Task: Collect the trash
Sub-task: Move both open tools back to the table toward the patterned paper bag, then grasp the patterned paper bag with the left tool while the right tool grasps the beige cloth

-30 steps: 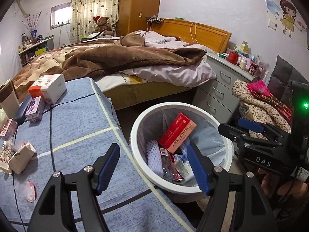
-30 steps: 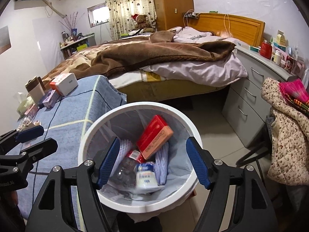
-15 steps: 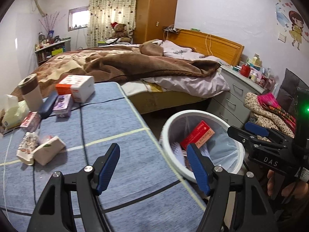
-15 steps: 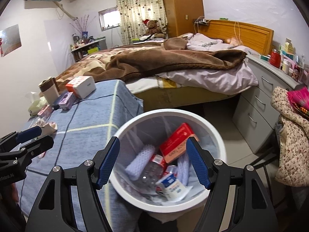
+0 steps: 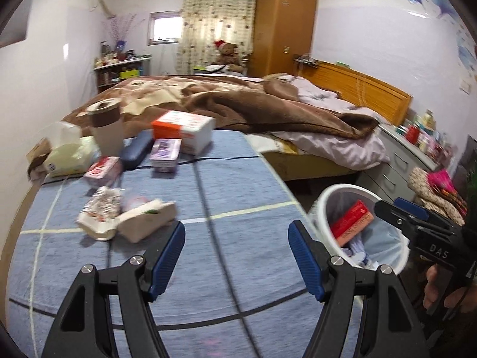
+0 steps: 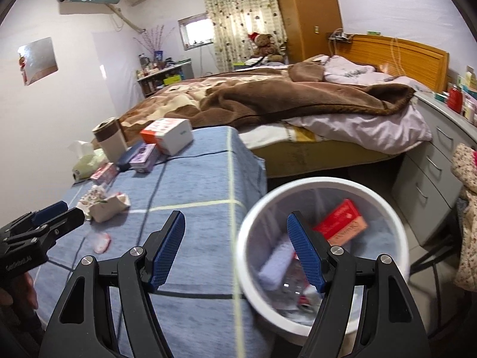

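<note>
Bin [image 6: 322,183] depths blurred, gripper-blocked

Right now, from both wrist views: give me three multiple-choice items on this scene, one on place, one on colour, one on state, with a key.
1. Where is the red cardboard box?
A. on the blue tablecloth
B. in the white round trash bin
C. on the bed

2. What colour is the band around the top of the white paper cup?
A. brown
B. green
C. yellow

3. How is the left gripper?
A. shut on a wrapper
B. shut on the cup
C. open, empty

Key: 1 B, the box leans inside the bin. 2 A, brown band under the lid. 3 C, only the blue tablecloth shows between its pads.
</note>
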Tool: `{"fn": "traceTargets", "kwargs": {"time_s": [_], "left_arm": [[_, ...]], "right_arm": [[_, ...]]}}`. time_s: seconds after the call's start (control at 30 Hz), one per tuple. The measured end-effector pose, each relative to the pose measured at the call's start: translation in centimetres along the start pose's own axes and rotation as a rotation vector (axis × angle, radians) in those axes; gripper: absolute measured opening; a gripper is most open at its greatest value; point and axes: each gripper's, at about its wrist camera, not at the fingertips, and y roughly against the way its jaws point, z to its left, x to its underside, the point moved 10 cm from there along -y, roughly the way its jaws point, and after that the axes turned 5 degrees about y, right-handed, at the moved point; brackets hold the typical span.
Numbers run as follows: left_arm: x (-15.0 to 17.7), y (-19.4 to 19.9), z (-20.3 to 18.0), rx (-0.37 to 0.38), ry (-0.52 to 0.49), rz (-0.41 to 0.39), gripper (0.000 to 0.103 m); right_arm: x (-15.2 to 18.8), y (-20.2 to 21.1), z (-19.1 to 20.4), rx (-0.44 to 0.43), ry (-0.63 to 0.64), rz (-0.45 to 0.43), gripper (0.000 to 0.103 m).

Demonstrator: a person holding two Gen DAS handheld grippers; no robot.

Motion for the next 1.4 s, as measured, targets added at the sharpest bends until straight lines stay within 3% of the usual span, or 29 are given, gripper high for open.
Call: {"fn": "traceTargets", "kwargs": {"time_s": [0.47, 0.73, 1.4], "left_arm": [[-0.8, 1.8, 10.4, -0.135, 0.105, -0.027, 0.074], [-0.7, 0.8, 15.8, -0.189, 0.15, 0.005, 0.074], [-0.3, -5.0, 21.3, -0.138, 0.135, 0.112, 0.074]], "right_arm": [[-0.6, -3.1, 7.5, -0.093, 0.087, 0.045, 0.073], [-0.4, -5.8, 11.7, -0.157, 0.12, 0.102, 0.073], [0.6, -13.4, 19.3, -0.351, 0.019, 0.304, 0.073]]}}
